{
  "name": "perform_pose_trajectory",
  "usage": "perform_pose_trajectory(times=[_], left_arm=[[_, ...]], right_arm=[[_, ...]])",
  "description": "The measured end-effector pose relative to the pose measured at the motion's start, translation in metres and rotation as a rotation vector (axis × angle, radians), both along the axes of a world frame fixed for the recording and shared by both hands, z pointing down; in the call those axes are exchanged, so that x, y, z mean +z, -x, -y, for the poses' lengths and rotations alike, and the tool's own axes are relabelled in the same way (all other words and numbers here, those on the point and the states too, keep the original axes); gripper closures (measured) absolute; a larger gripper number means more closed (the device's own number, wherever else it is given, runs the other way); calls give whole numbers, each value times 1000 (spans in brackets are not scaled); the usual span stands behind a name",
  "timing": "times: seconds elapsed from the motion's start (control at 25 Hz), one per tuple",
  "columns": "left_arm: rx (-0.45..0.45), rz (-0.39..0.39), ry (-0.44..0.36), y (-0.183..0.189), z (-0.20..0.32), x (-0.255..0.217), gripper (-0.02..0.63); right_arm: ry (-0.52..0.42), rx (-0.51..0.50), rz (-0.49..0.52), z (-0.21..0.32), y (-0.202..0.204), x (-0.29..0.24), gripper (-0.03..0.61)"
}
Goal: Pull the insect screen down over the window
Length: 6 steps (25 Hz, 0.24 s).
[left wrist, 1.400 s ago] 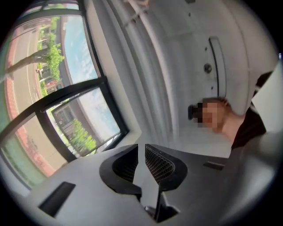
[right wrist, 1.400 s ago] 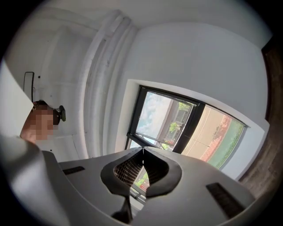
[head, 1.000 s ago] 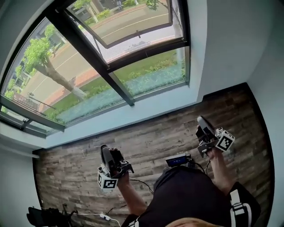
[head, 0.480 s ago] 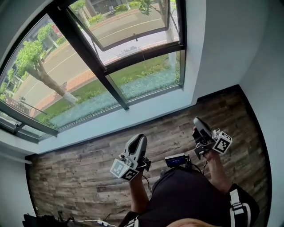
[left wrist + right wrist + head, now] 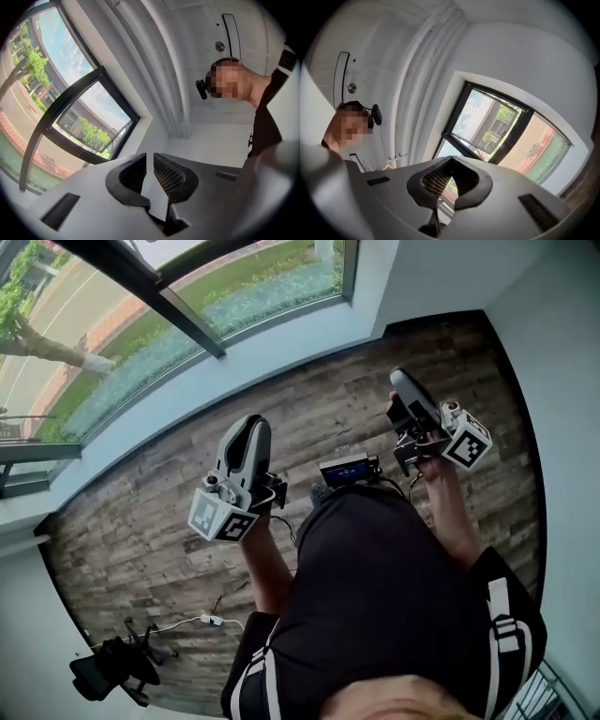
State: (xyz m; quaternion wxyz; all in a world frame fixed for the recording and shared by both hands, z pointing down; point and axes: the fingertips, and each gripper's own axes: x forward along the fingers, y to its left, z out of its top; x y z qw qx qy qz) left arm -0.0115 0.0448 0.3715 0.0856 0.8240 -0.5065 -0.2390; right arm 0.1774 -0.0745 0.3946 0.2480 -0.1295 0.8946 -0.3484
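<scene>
You have one window across the top left of the head view, its sill well apart from both tools; the insect screen itself cannot be made out in any view. One plank floor lies below you. You hold two grippers, each carrying one marker cube. The left gripper stands raised on a bent forearm, tips aimed towards the window; its jaws show only a narrow gap with nothing in it. The right gripper tilts up and leftward, its jaws likewise slightly parted and bare. One office chair stands bottom left, and one small screen sits at your waist.
</scene>
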Motion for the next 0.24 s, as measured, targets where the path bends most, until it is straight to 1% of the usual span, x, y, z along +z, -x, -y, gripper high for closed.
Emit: perform_pose_trajectory(times=[0.24], left_arm=[[17, -2, 22, -5, 6, 14, 568]], right_arm=[[19, 12, -3, 4, -4, 13, 569]])
